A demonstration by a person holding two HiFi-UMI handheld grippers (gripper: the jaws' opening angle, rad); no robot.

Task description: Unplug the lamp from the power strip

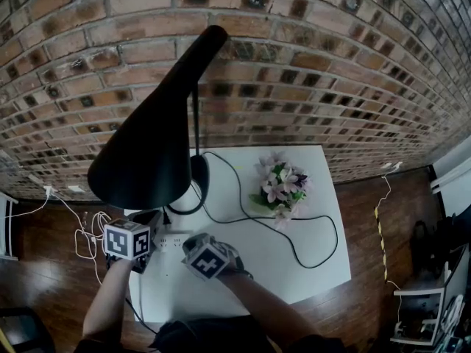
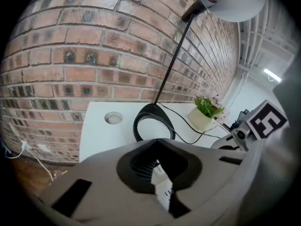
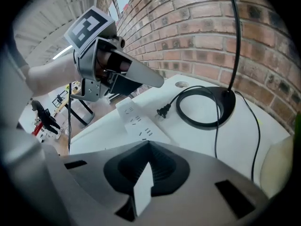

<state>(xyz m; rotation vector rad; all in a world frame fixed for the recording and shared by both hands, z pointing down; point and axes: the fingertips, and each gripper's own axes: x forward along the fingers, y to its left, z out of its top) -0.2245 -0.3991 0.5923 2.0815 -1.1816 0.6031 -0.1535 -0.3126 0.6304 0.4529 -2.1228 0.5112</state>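
Left gripper: jaws clenched together with only a thin slit between them, nothing grasped. A sliver of the white strip with socket slots shows through the slit. In the right gripper view the left gripper hangs above the far end of the strip, tip angled down toward it and clear of it. Right gripper: jaws likewise closed tight, nothing grasped. The near end of the strip passes out of sight under its tip, and I cannot tell whether they touch. Plug: out of the strip and lying flat on the table, prongs toward the strip. It sits just beside the strip's far right edge with a small gap, ahead of the right gripper and below the left gripper's tip. All sockets visible on the strip are bare. Cord leads from the plug toward the lamp's ring base, which stands just beyond the plug, ahead and right of the right gripper. A long loop of cord lies on the table to that gripper's right. The lamp's stem rises from the base, and its black shade hangs over both grippers. Flowers stand on the table beyond the right gripper, right of the base and well apart from the strip. Wall of brick runs behind the table, facing both grippers.
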